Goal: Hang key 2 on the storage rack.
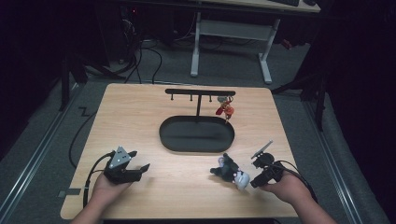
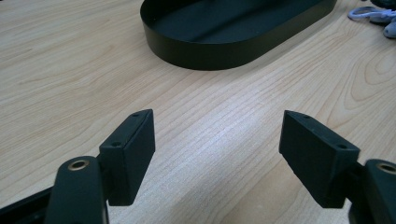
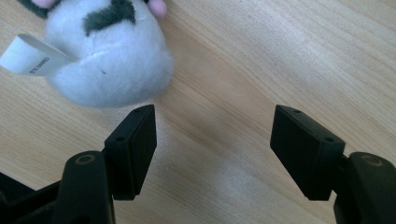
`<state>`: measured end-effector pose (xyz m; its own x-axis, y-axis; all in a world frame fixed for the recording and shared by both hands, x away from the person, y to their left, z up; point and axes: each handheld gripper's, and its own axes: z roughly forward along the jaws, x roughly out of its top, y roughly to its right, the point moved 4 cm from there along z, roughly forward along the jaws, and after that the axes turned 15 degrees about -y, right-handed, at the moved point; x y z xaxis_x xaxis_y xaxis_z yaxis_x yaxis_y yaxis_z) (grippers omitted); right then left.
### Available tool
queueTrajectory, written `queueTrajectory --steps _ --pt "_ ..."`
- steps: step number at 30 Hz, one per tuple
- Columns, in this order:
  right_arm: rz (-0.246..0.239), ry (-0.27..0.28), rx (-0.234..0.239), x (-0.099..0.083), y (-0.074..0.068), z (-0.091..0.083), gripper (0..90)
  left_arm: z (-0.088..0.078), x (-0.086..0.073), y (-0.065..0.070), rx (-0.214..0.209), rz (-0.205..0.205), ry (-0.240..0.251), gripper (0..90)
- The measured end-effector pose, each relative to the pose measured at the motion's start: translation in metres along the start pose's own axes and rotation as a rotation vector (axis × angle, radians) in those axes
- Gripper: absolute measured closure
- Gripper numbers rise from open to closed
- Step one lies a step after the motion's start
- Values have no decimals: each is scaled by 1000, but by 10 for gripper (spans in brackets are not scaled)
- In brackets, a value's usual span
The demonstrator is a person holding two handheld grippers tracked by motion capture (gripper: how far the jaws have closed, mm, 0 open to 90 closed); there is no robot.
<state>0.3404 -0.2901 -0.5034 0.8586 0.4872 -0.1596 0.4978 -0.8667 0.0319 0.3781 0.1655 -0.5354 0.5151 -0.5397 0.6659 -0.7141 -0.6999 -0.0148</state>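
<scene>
A fluffy white plush toy [image 3: 109, 60] bears dark grey patches, pink spots and a white tag. The oval metal tray [image 2: 224, 51] is black on the pale striped-grain wooden table [image 2: 70, 84]. A red keyring charm [image 1: 226, 110] hangs on the black rack [image 1: 200, 92].

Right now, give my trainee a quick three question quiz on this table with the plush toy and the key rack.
1. True or false: the right gripper is clamped on the plush toy.
2. What hangs from the rack? A) a red keychain B) a spoon C) a cable
3. What lies between the left gripper jaws?

Key: 1 false, its jaws are open beside the toy. 2 A, the red keychain. 3 bare table.
</scene>
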Motion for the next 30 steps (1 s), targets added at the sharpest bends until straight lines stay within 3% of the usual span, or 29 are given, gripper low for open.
queueTrajectory --steps 4,8,13,17,20,23,29,30 --pt "-2 5 15 -1 -2 -4 306 1 0 1 -2 3 -1 273" --pt "-35 22 56 -2 -13 -16 214 1 1 1 -2 7 -1 273" --pt "-54 38 71 1 -23 -23 205 2 1 1 -4 10 -4 273" --pt "-110 61 65 10 -33 -28 193 2 1 1 -7 12 -6 274" --pt "-97 53 69 14 -37 -27 178 2 1 1 -6 12 -4 274" --pt "-128 54 59 24 -40 -22 164 2 1 1 -4 15 -2 274" --pt "-129 39 69 33 -43 -15 158 2 1 1 -5 19 -7 274" --pt "-148 41 63 35 -42 -14 158 1 1 1 -4 20 -7 274"
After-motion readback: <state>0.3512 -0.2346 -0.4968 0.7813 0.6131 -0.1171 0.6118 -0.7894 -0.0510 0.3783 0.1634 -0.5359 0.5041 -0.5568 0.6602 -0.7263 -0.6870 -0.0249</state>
